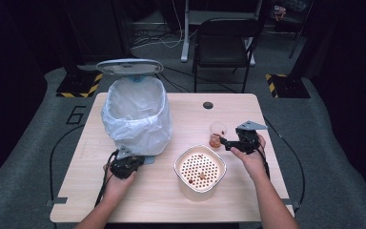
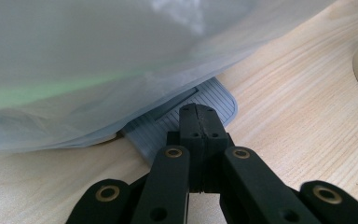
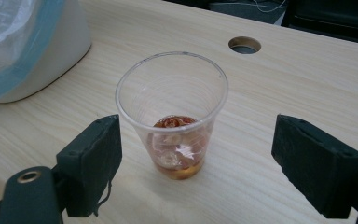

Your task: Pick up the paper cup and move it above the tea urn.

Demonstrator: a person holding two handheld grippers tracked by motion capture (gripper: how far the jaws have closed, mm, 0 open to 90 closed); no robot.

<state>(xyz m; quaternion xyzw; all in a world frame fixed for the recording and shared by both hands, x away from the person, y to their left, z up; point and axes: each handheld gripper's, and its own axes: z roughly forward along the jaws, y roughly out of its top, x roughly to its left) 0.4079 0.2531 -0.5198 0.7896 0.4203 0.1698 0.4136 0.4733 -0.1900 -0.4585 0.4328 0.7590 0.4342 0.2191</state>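
Our left tongs are clenched with nothing between them, their tips resting on the grey ribbed pedal that juts from under the bag-lined bin just ahead. To their right on the table stands the white perforated bowl. Our right tongs are released, spread either side of a clear cup holding reddish liquid, not touching it.
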